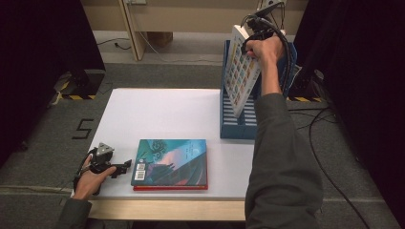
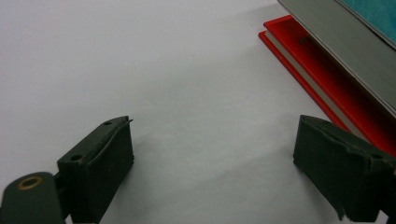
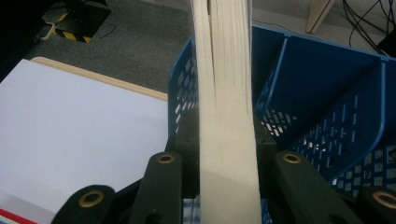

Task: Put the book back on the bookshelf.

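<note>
**White table, a book held over a blue rack**

White table (image 1: 157, 117) fills the middle of the high view, with grey carpet around it and dark curtains at both sides.

At the far right, the right gripper (image 1: 253, 38) is clamped on a book (image 1: 240, 76) with a cover of small coloured squares. The book hangs tilted in the air, its lower end inside the blue rack (image 1: 234, 129) that stands on the table's far right corner. In the right gripper view the jaws press both sides of the book's pale page edge (image 3: 226, 116), and the rack's (image 3: 327, 93) perforated blue walls and dividers lie just beyond.

Nearer the person, a teal book (image 1: 170, 161) lies flat on a red book (image 1: 170, 187), the pair stacked near the table's front edge.

Just left of the stack, the left gripper (image 1: 125, 165) rests on the table, pointing at the books. In the left gripper view its jaws are spread wide with nothing between them, and the red book (image 2: 322, 79) sits near the right jaw.
</note>
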`<act>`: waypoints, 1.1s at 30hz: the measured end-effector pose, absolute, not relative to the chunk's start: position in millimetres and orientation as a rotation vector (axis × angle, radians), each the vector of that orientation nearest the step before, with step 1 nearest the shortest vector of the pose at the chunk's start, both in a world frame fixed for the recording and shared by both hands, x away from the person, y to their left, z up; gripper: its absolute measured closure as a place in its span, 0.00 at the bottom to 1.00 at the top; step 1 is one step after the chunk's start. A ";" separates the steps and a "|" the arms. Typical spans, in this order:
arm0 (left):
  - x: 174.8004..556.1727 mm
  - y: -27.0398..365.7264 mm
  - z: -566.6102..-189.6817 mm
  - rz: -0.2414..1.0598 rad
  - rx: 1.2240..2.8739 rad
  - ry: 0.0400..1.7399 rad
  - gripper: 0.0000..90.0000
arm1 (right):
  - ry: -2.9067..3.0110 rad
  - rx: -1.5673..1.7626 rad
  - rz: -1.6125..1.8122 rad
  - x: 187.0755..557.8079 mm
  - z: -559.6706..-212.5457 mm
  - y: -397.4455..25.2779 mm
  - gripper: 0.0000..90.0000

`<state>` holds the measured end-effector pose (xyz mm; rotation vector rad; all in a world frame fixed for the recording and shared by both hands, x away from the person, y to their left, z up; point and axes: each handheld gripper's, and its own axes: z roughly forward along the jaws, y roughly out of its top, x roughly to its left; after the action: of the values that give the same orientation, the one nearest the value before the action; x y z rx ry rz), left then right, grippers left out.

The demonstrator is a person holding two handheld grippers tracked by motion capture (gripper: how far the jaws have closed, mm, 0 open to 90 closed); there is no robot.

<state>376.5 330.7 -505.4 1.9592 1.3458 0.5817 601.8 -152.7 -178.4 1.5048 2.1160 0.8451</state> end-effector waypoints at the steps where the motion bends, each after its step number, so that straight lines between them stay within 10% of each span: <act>1: 376.5 330.7 -505.3 0.582 1.959 1.346 0.12 | 2.112 1.505 0.848 603.0 -179.4 -152.3 0.81; 33: 376.5 330.7 -505.4 0.581 1.958 1.347 0.12 | 2.118 1.566 0.832 638.3 -224.1 -140.1 0.80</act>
<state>376.5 330.7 -505.4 1.9576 1.3470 0.5815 638.3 -140.1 -224.1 1.5662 2.1182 0.8317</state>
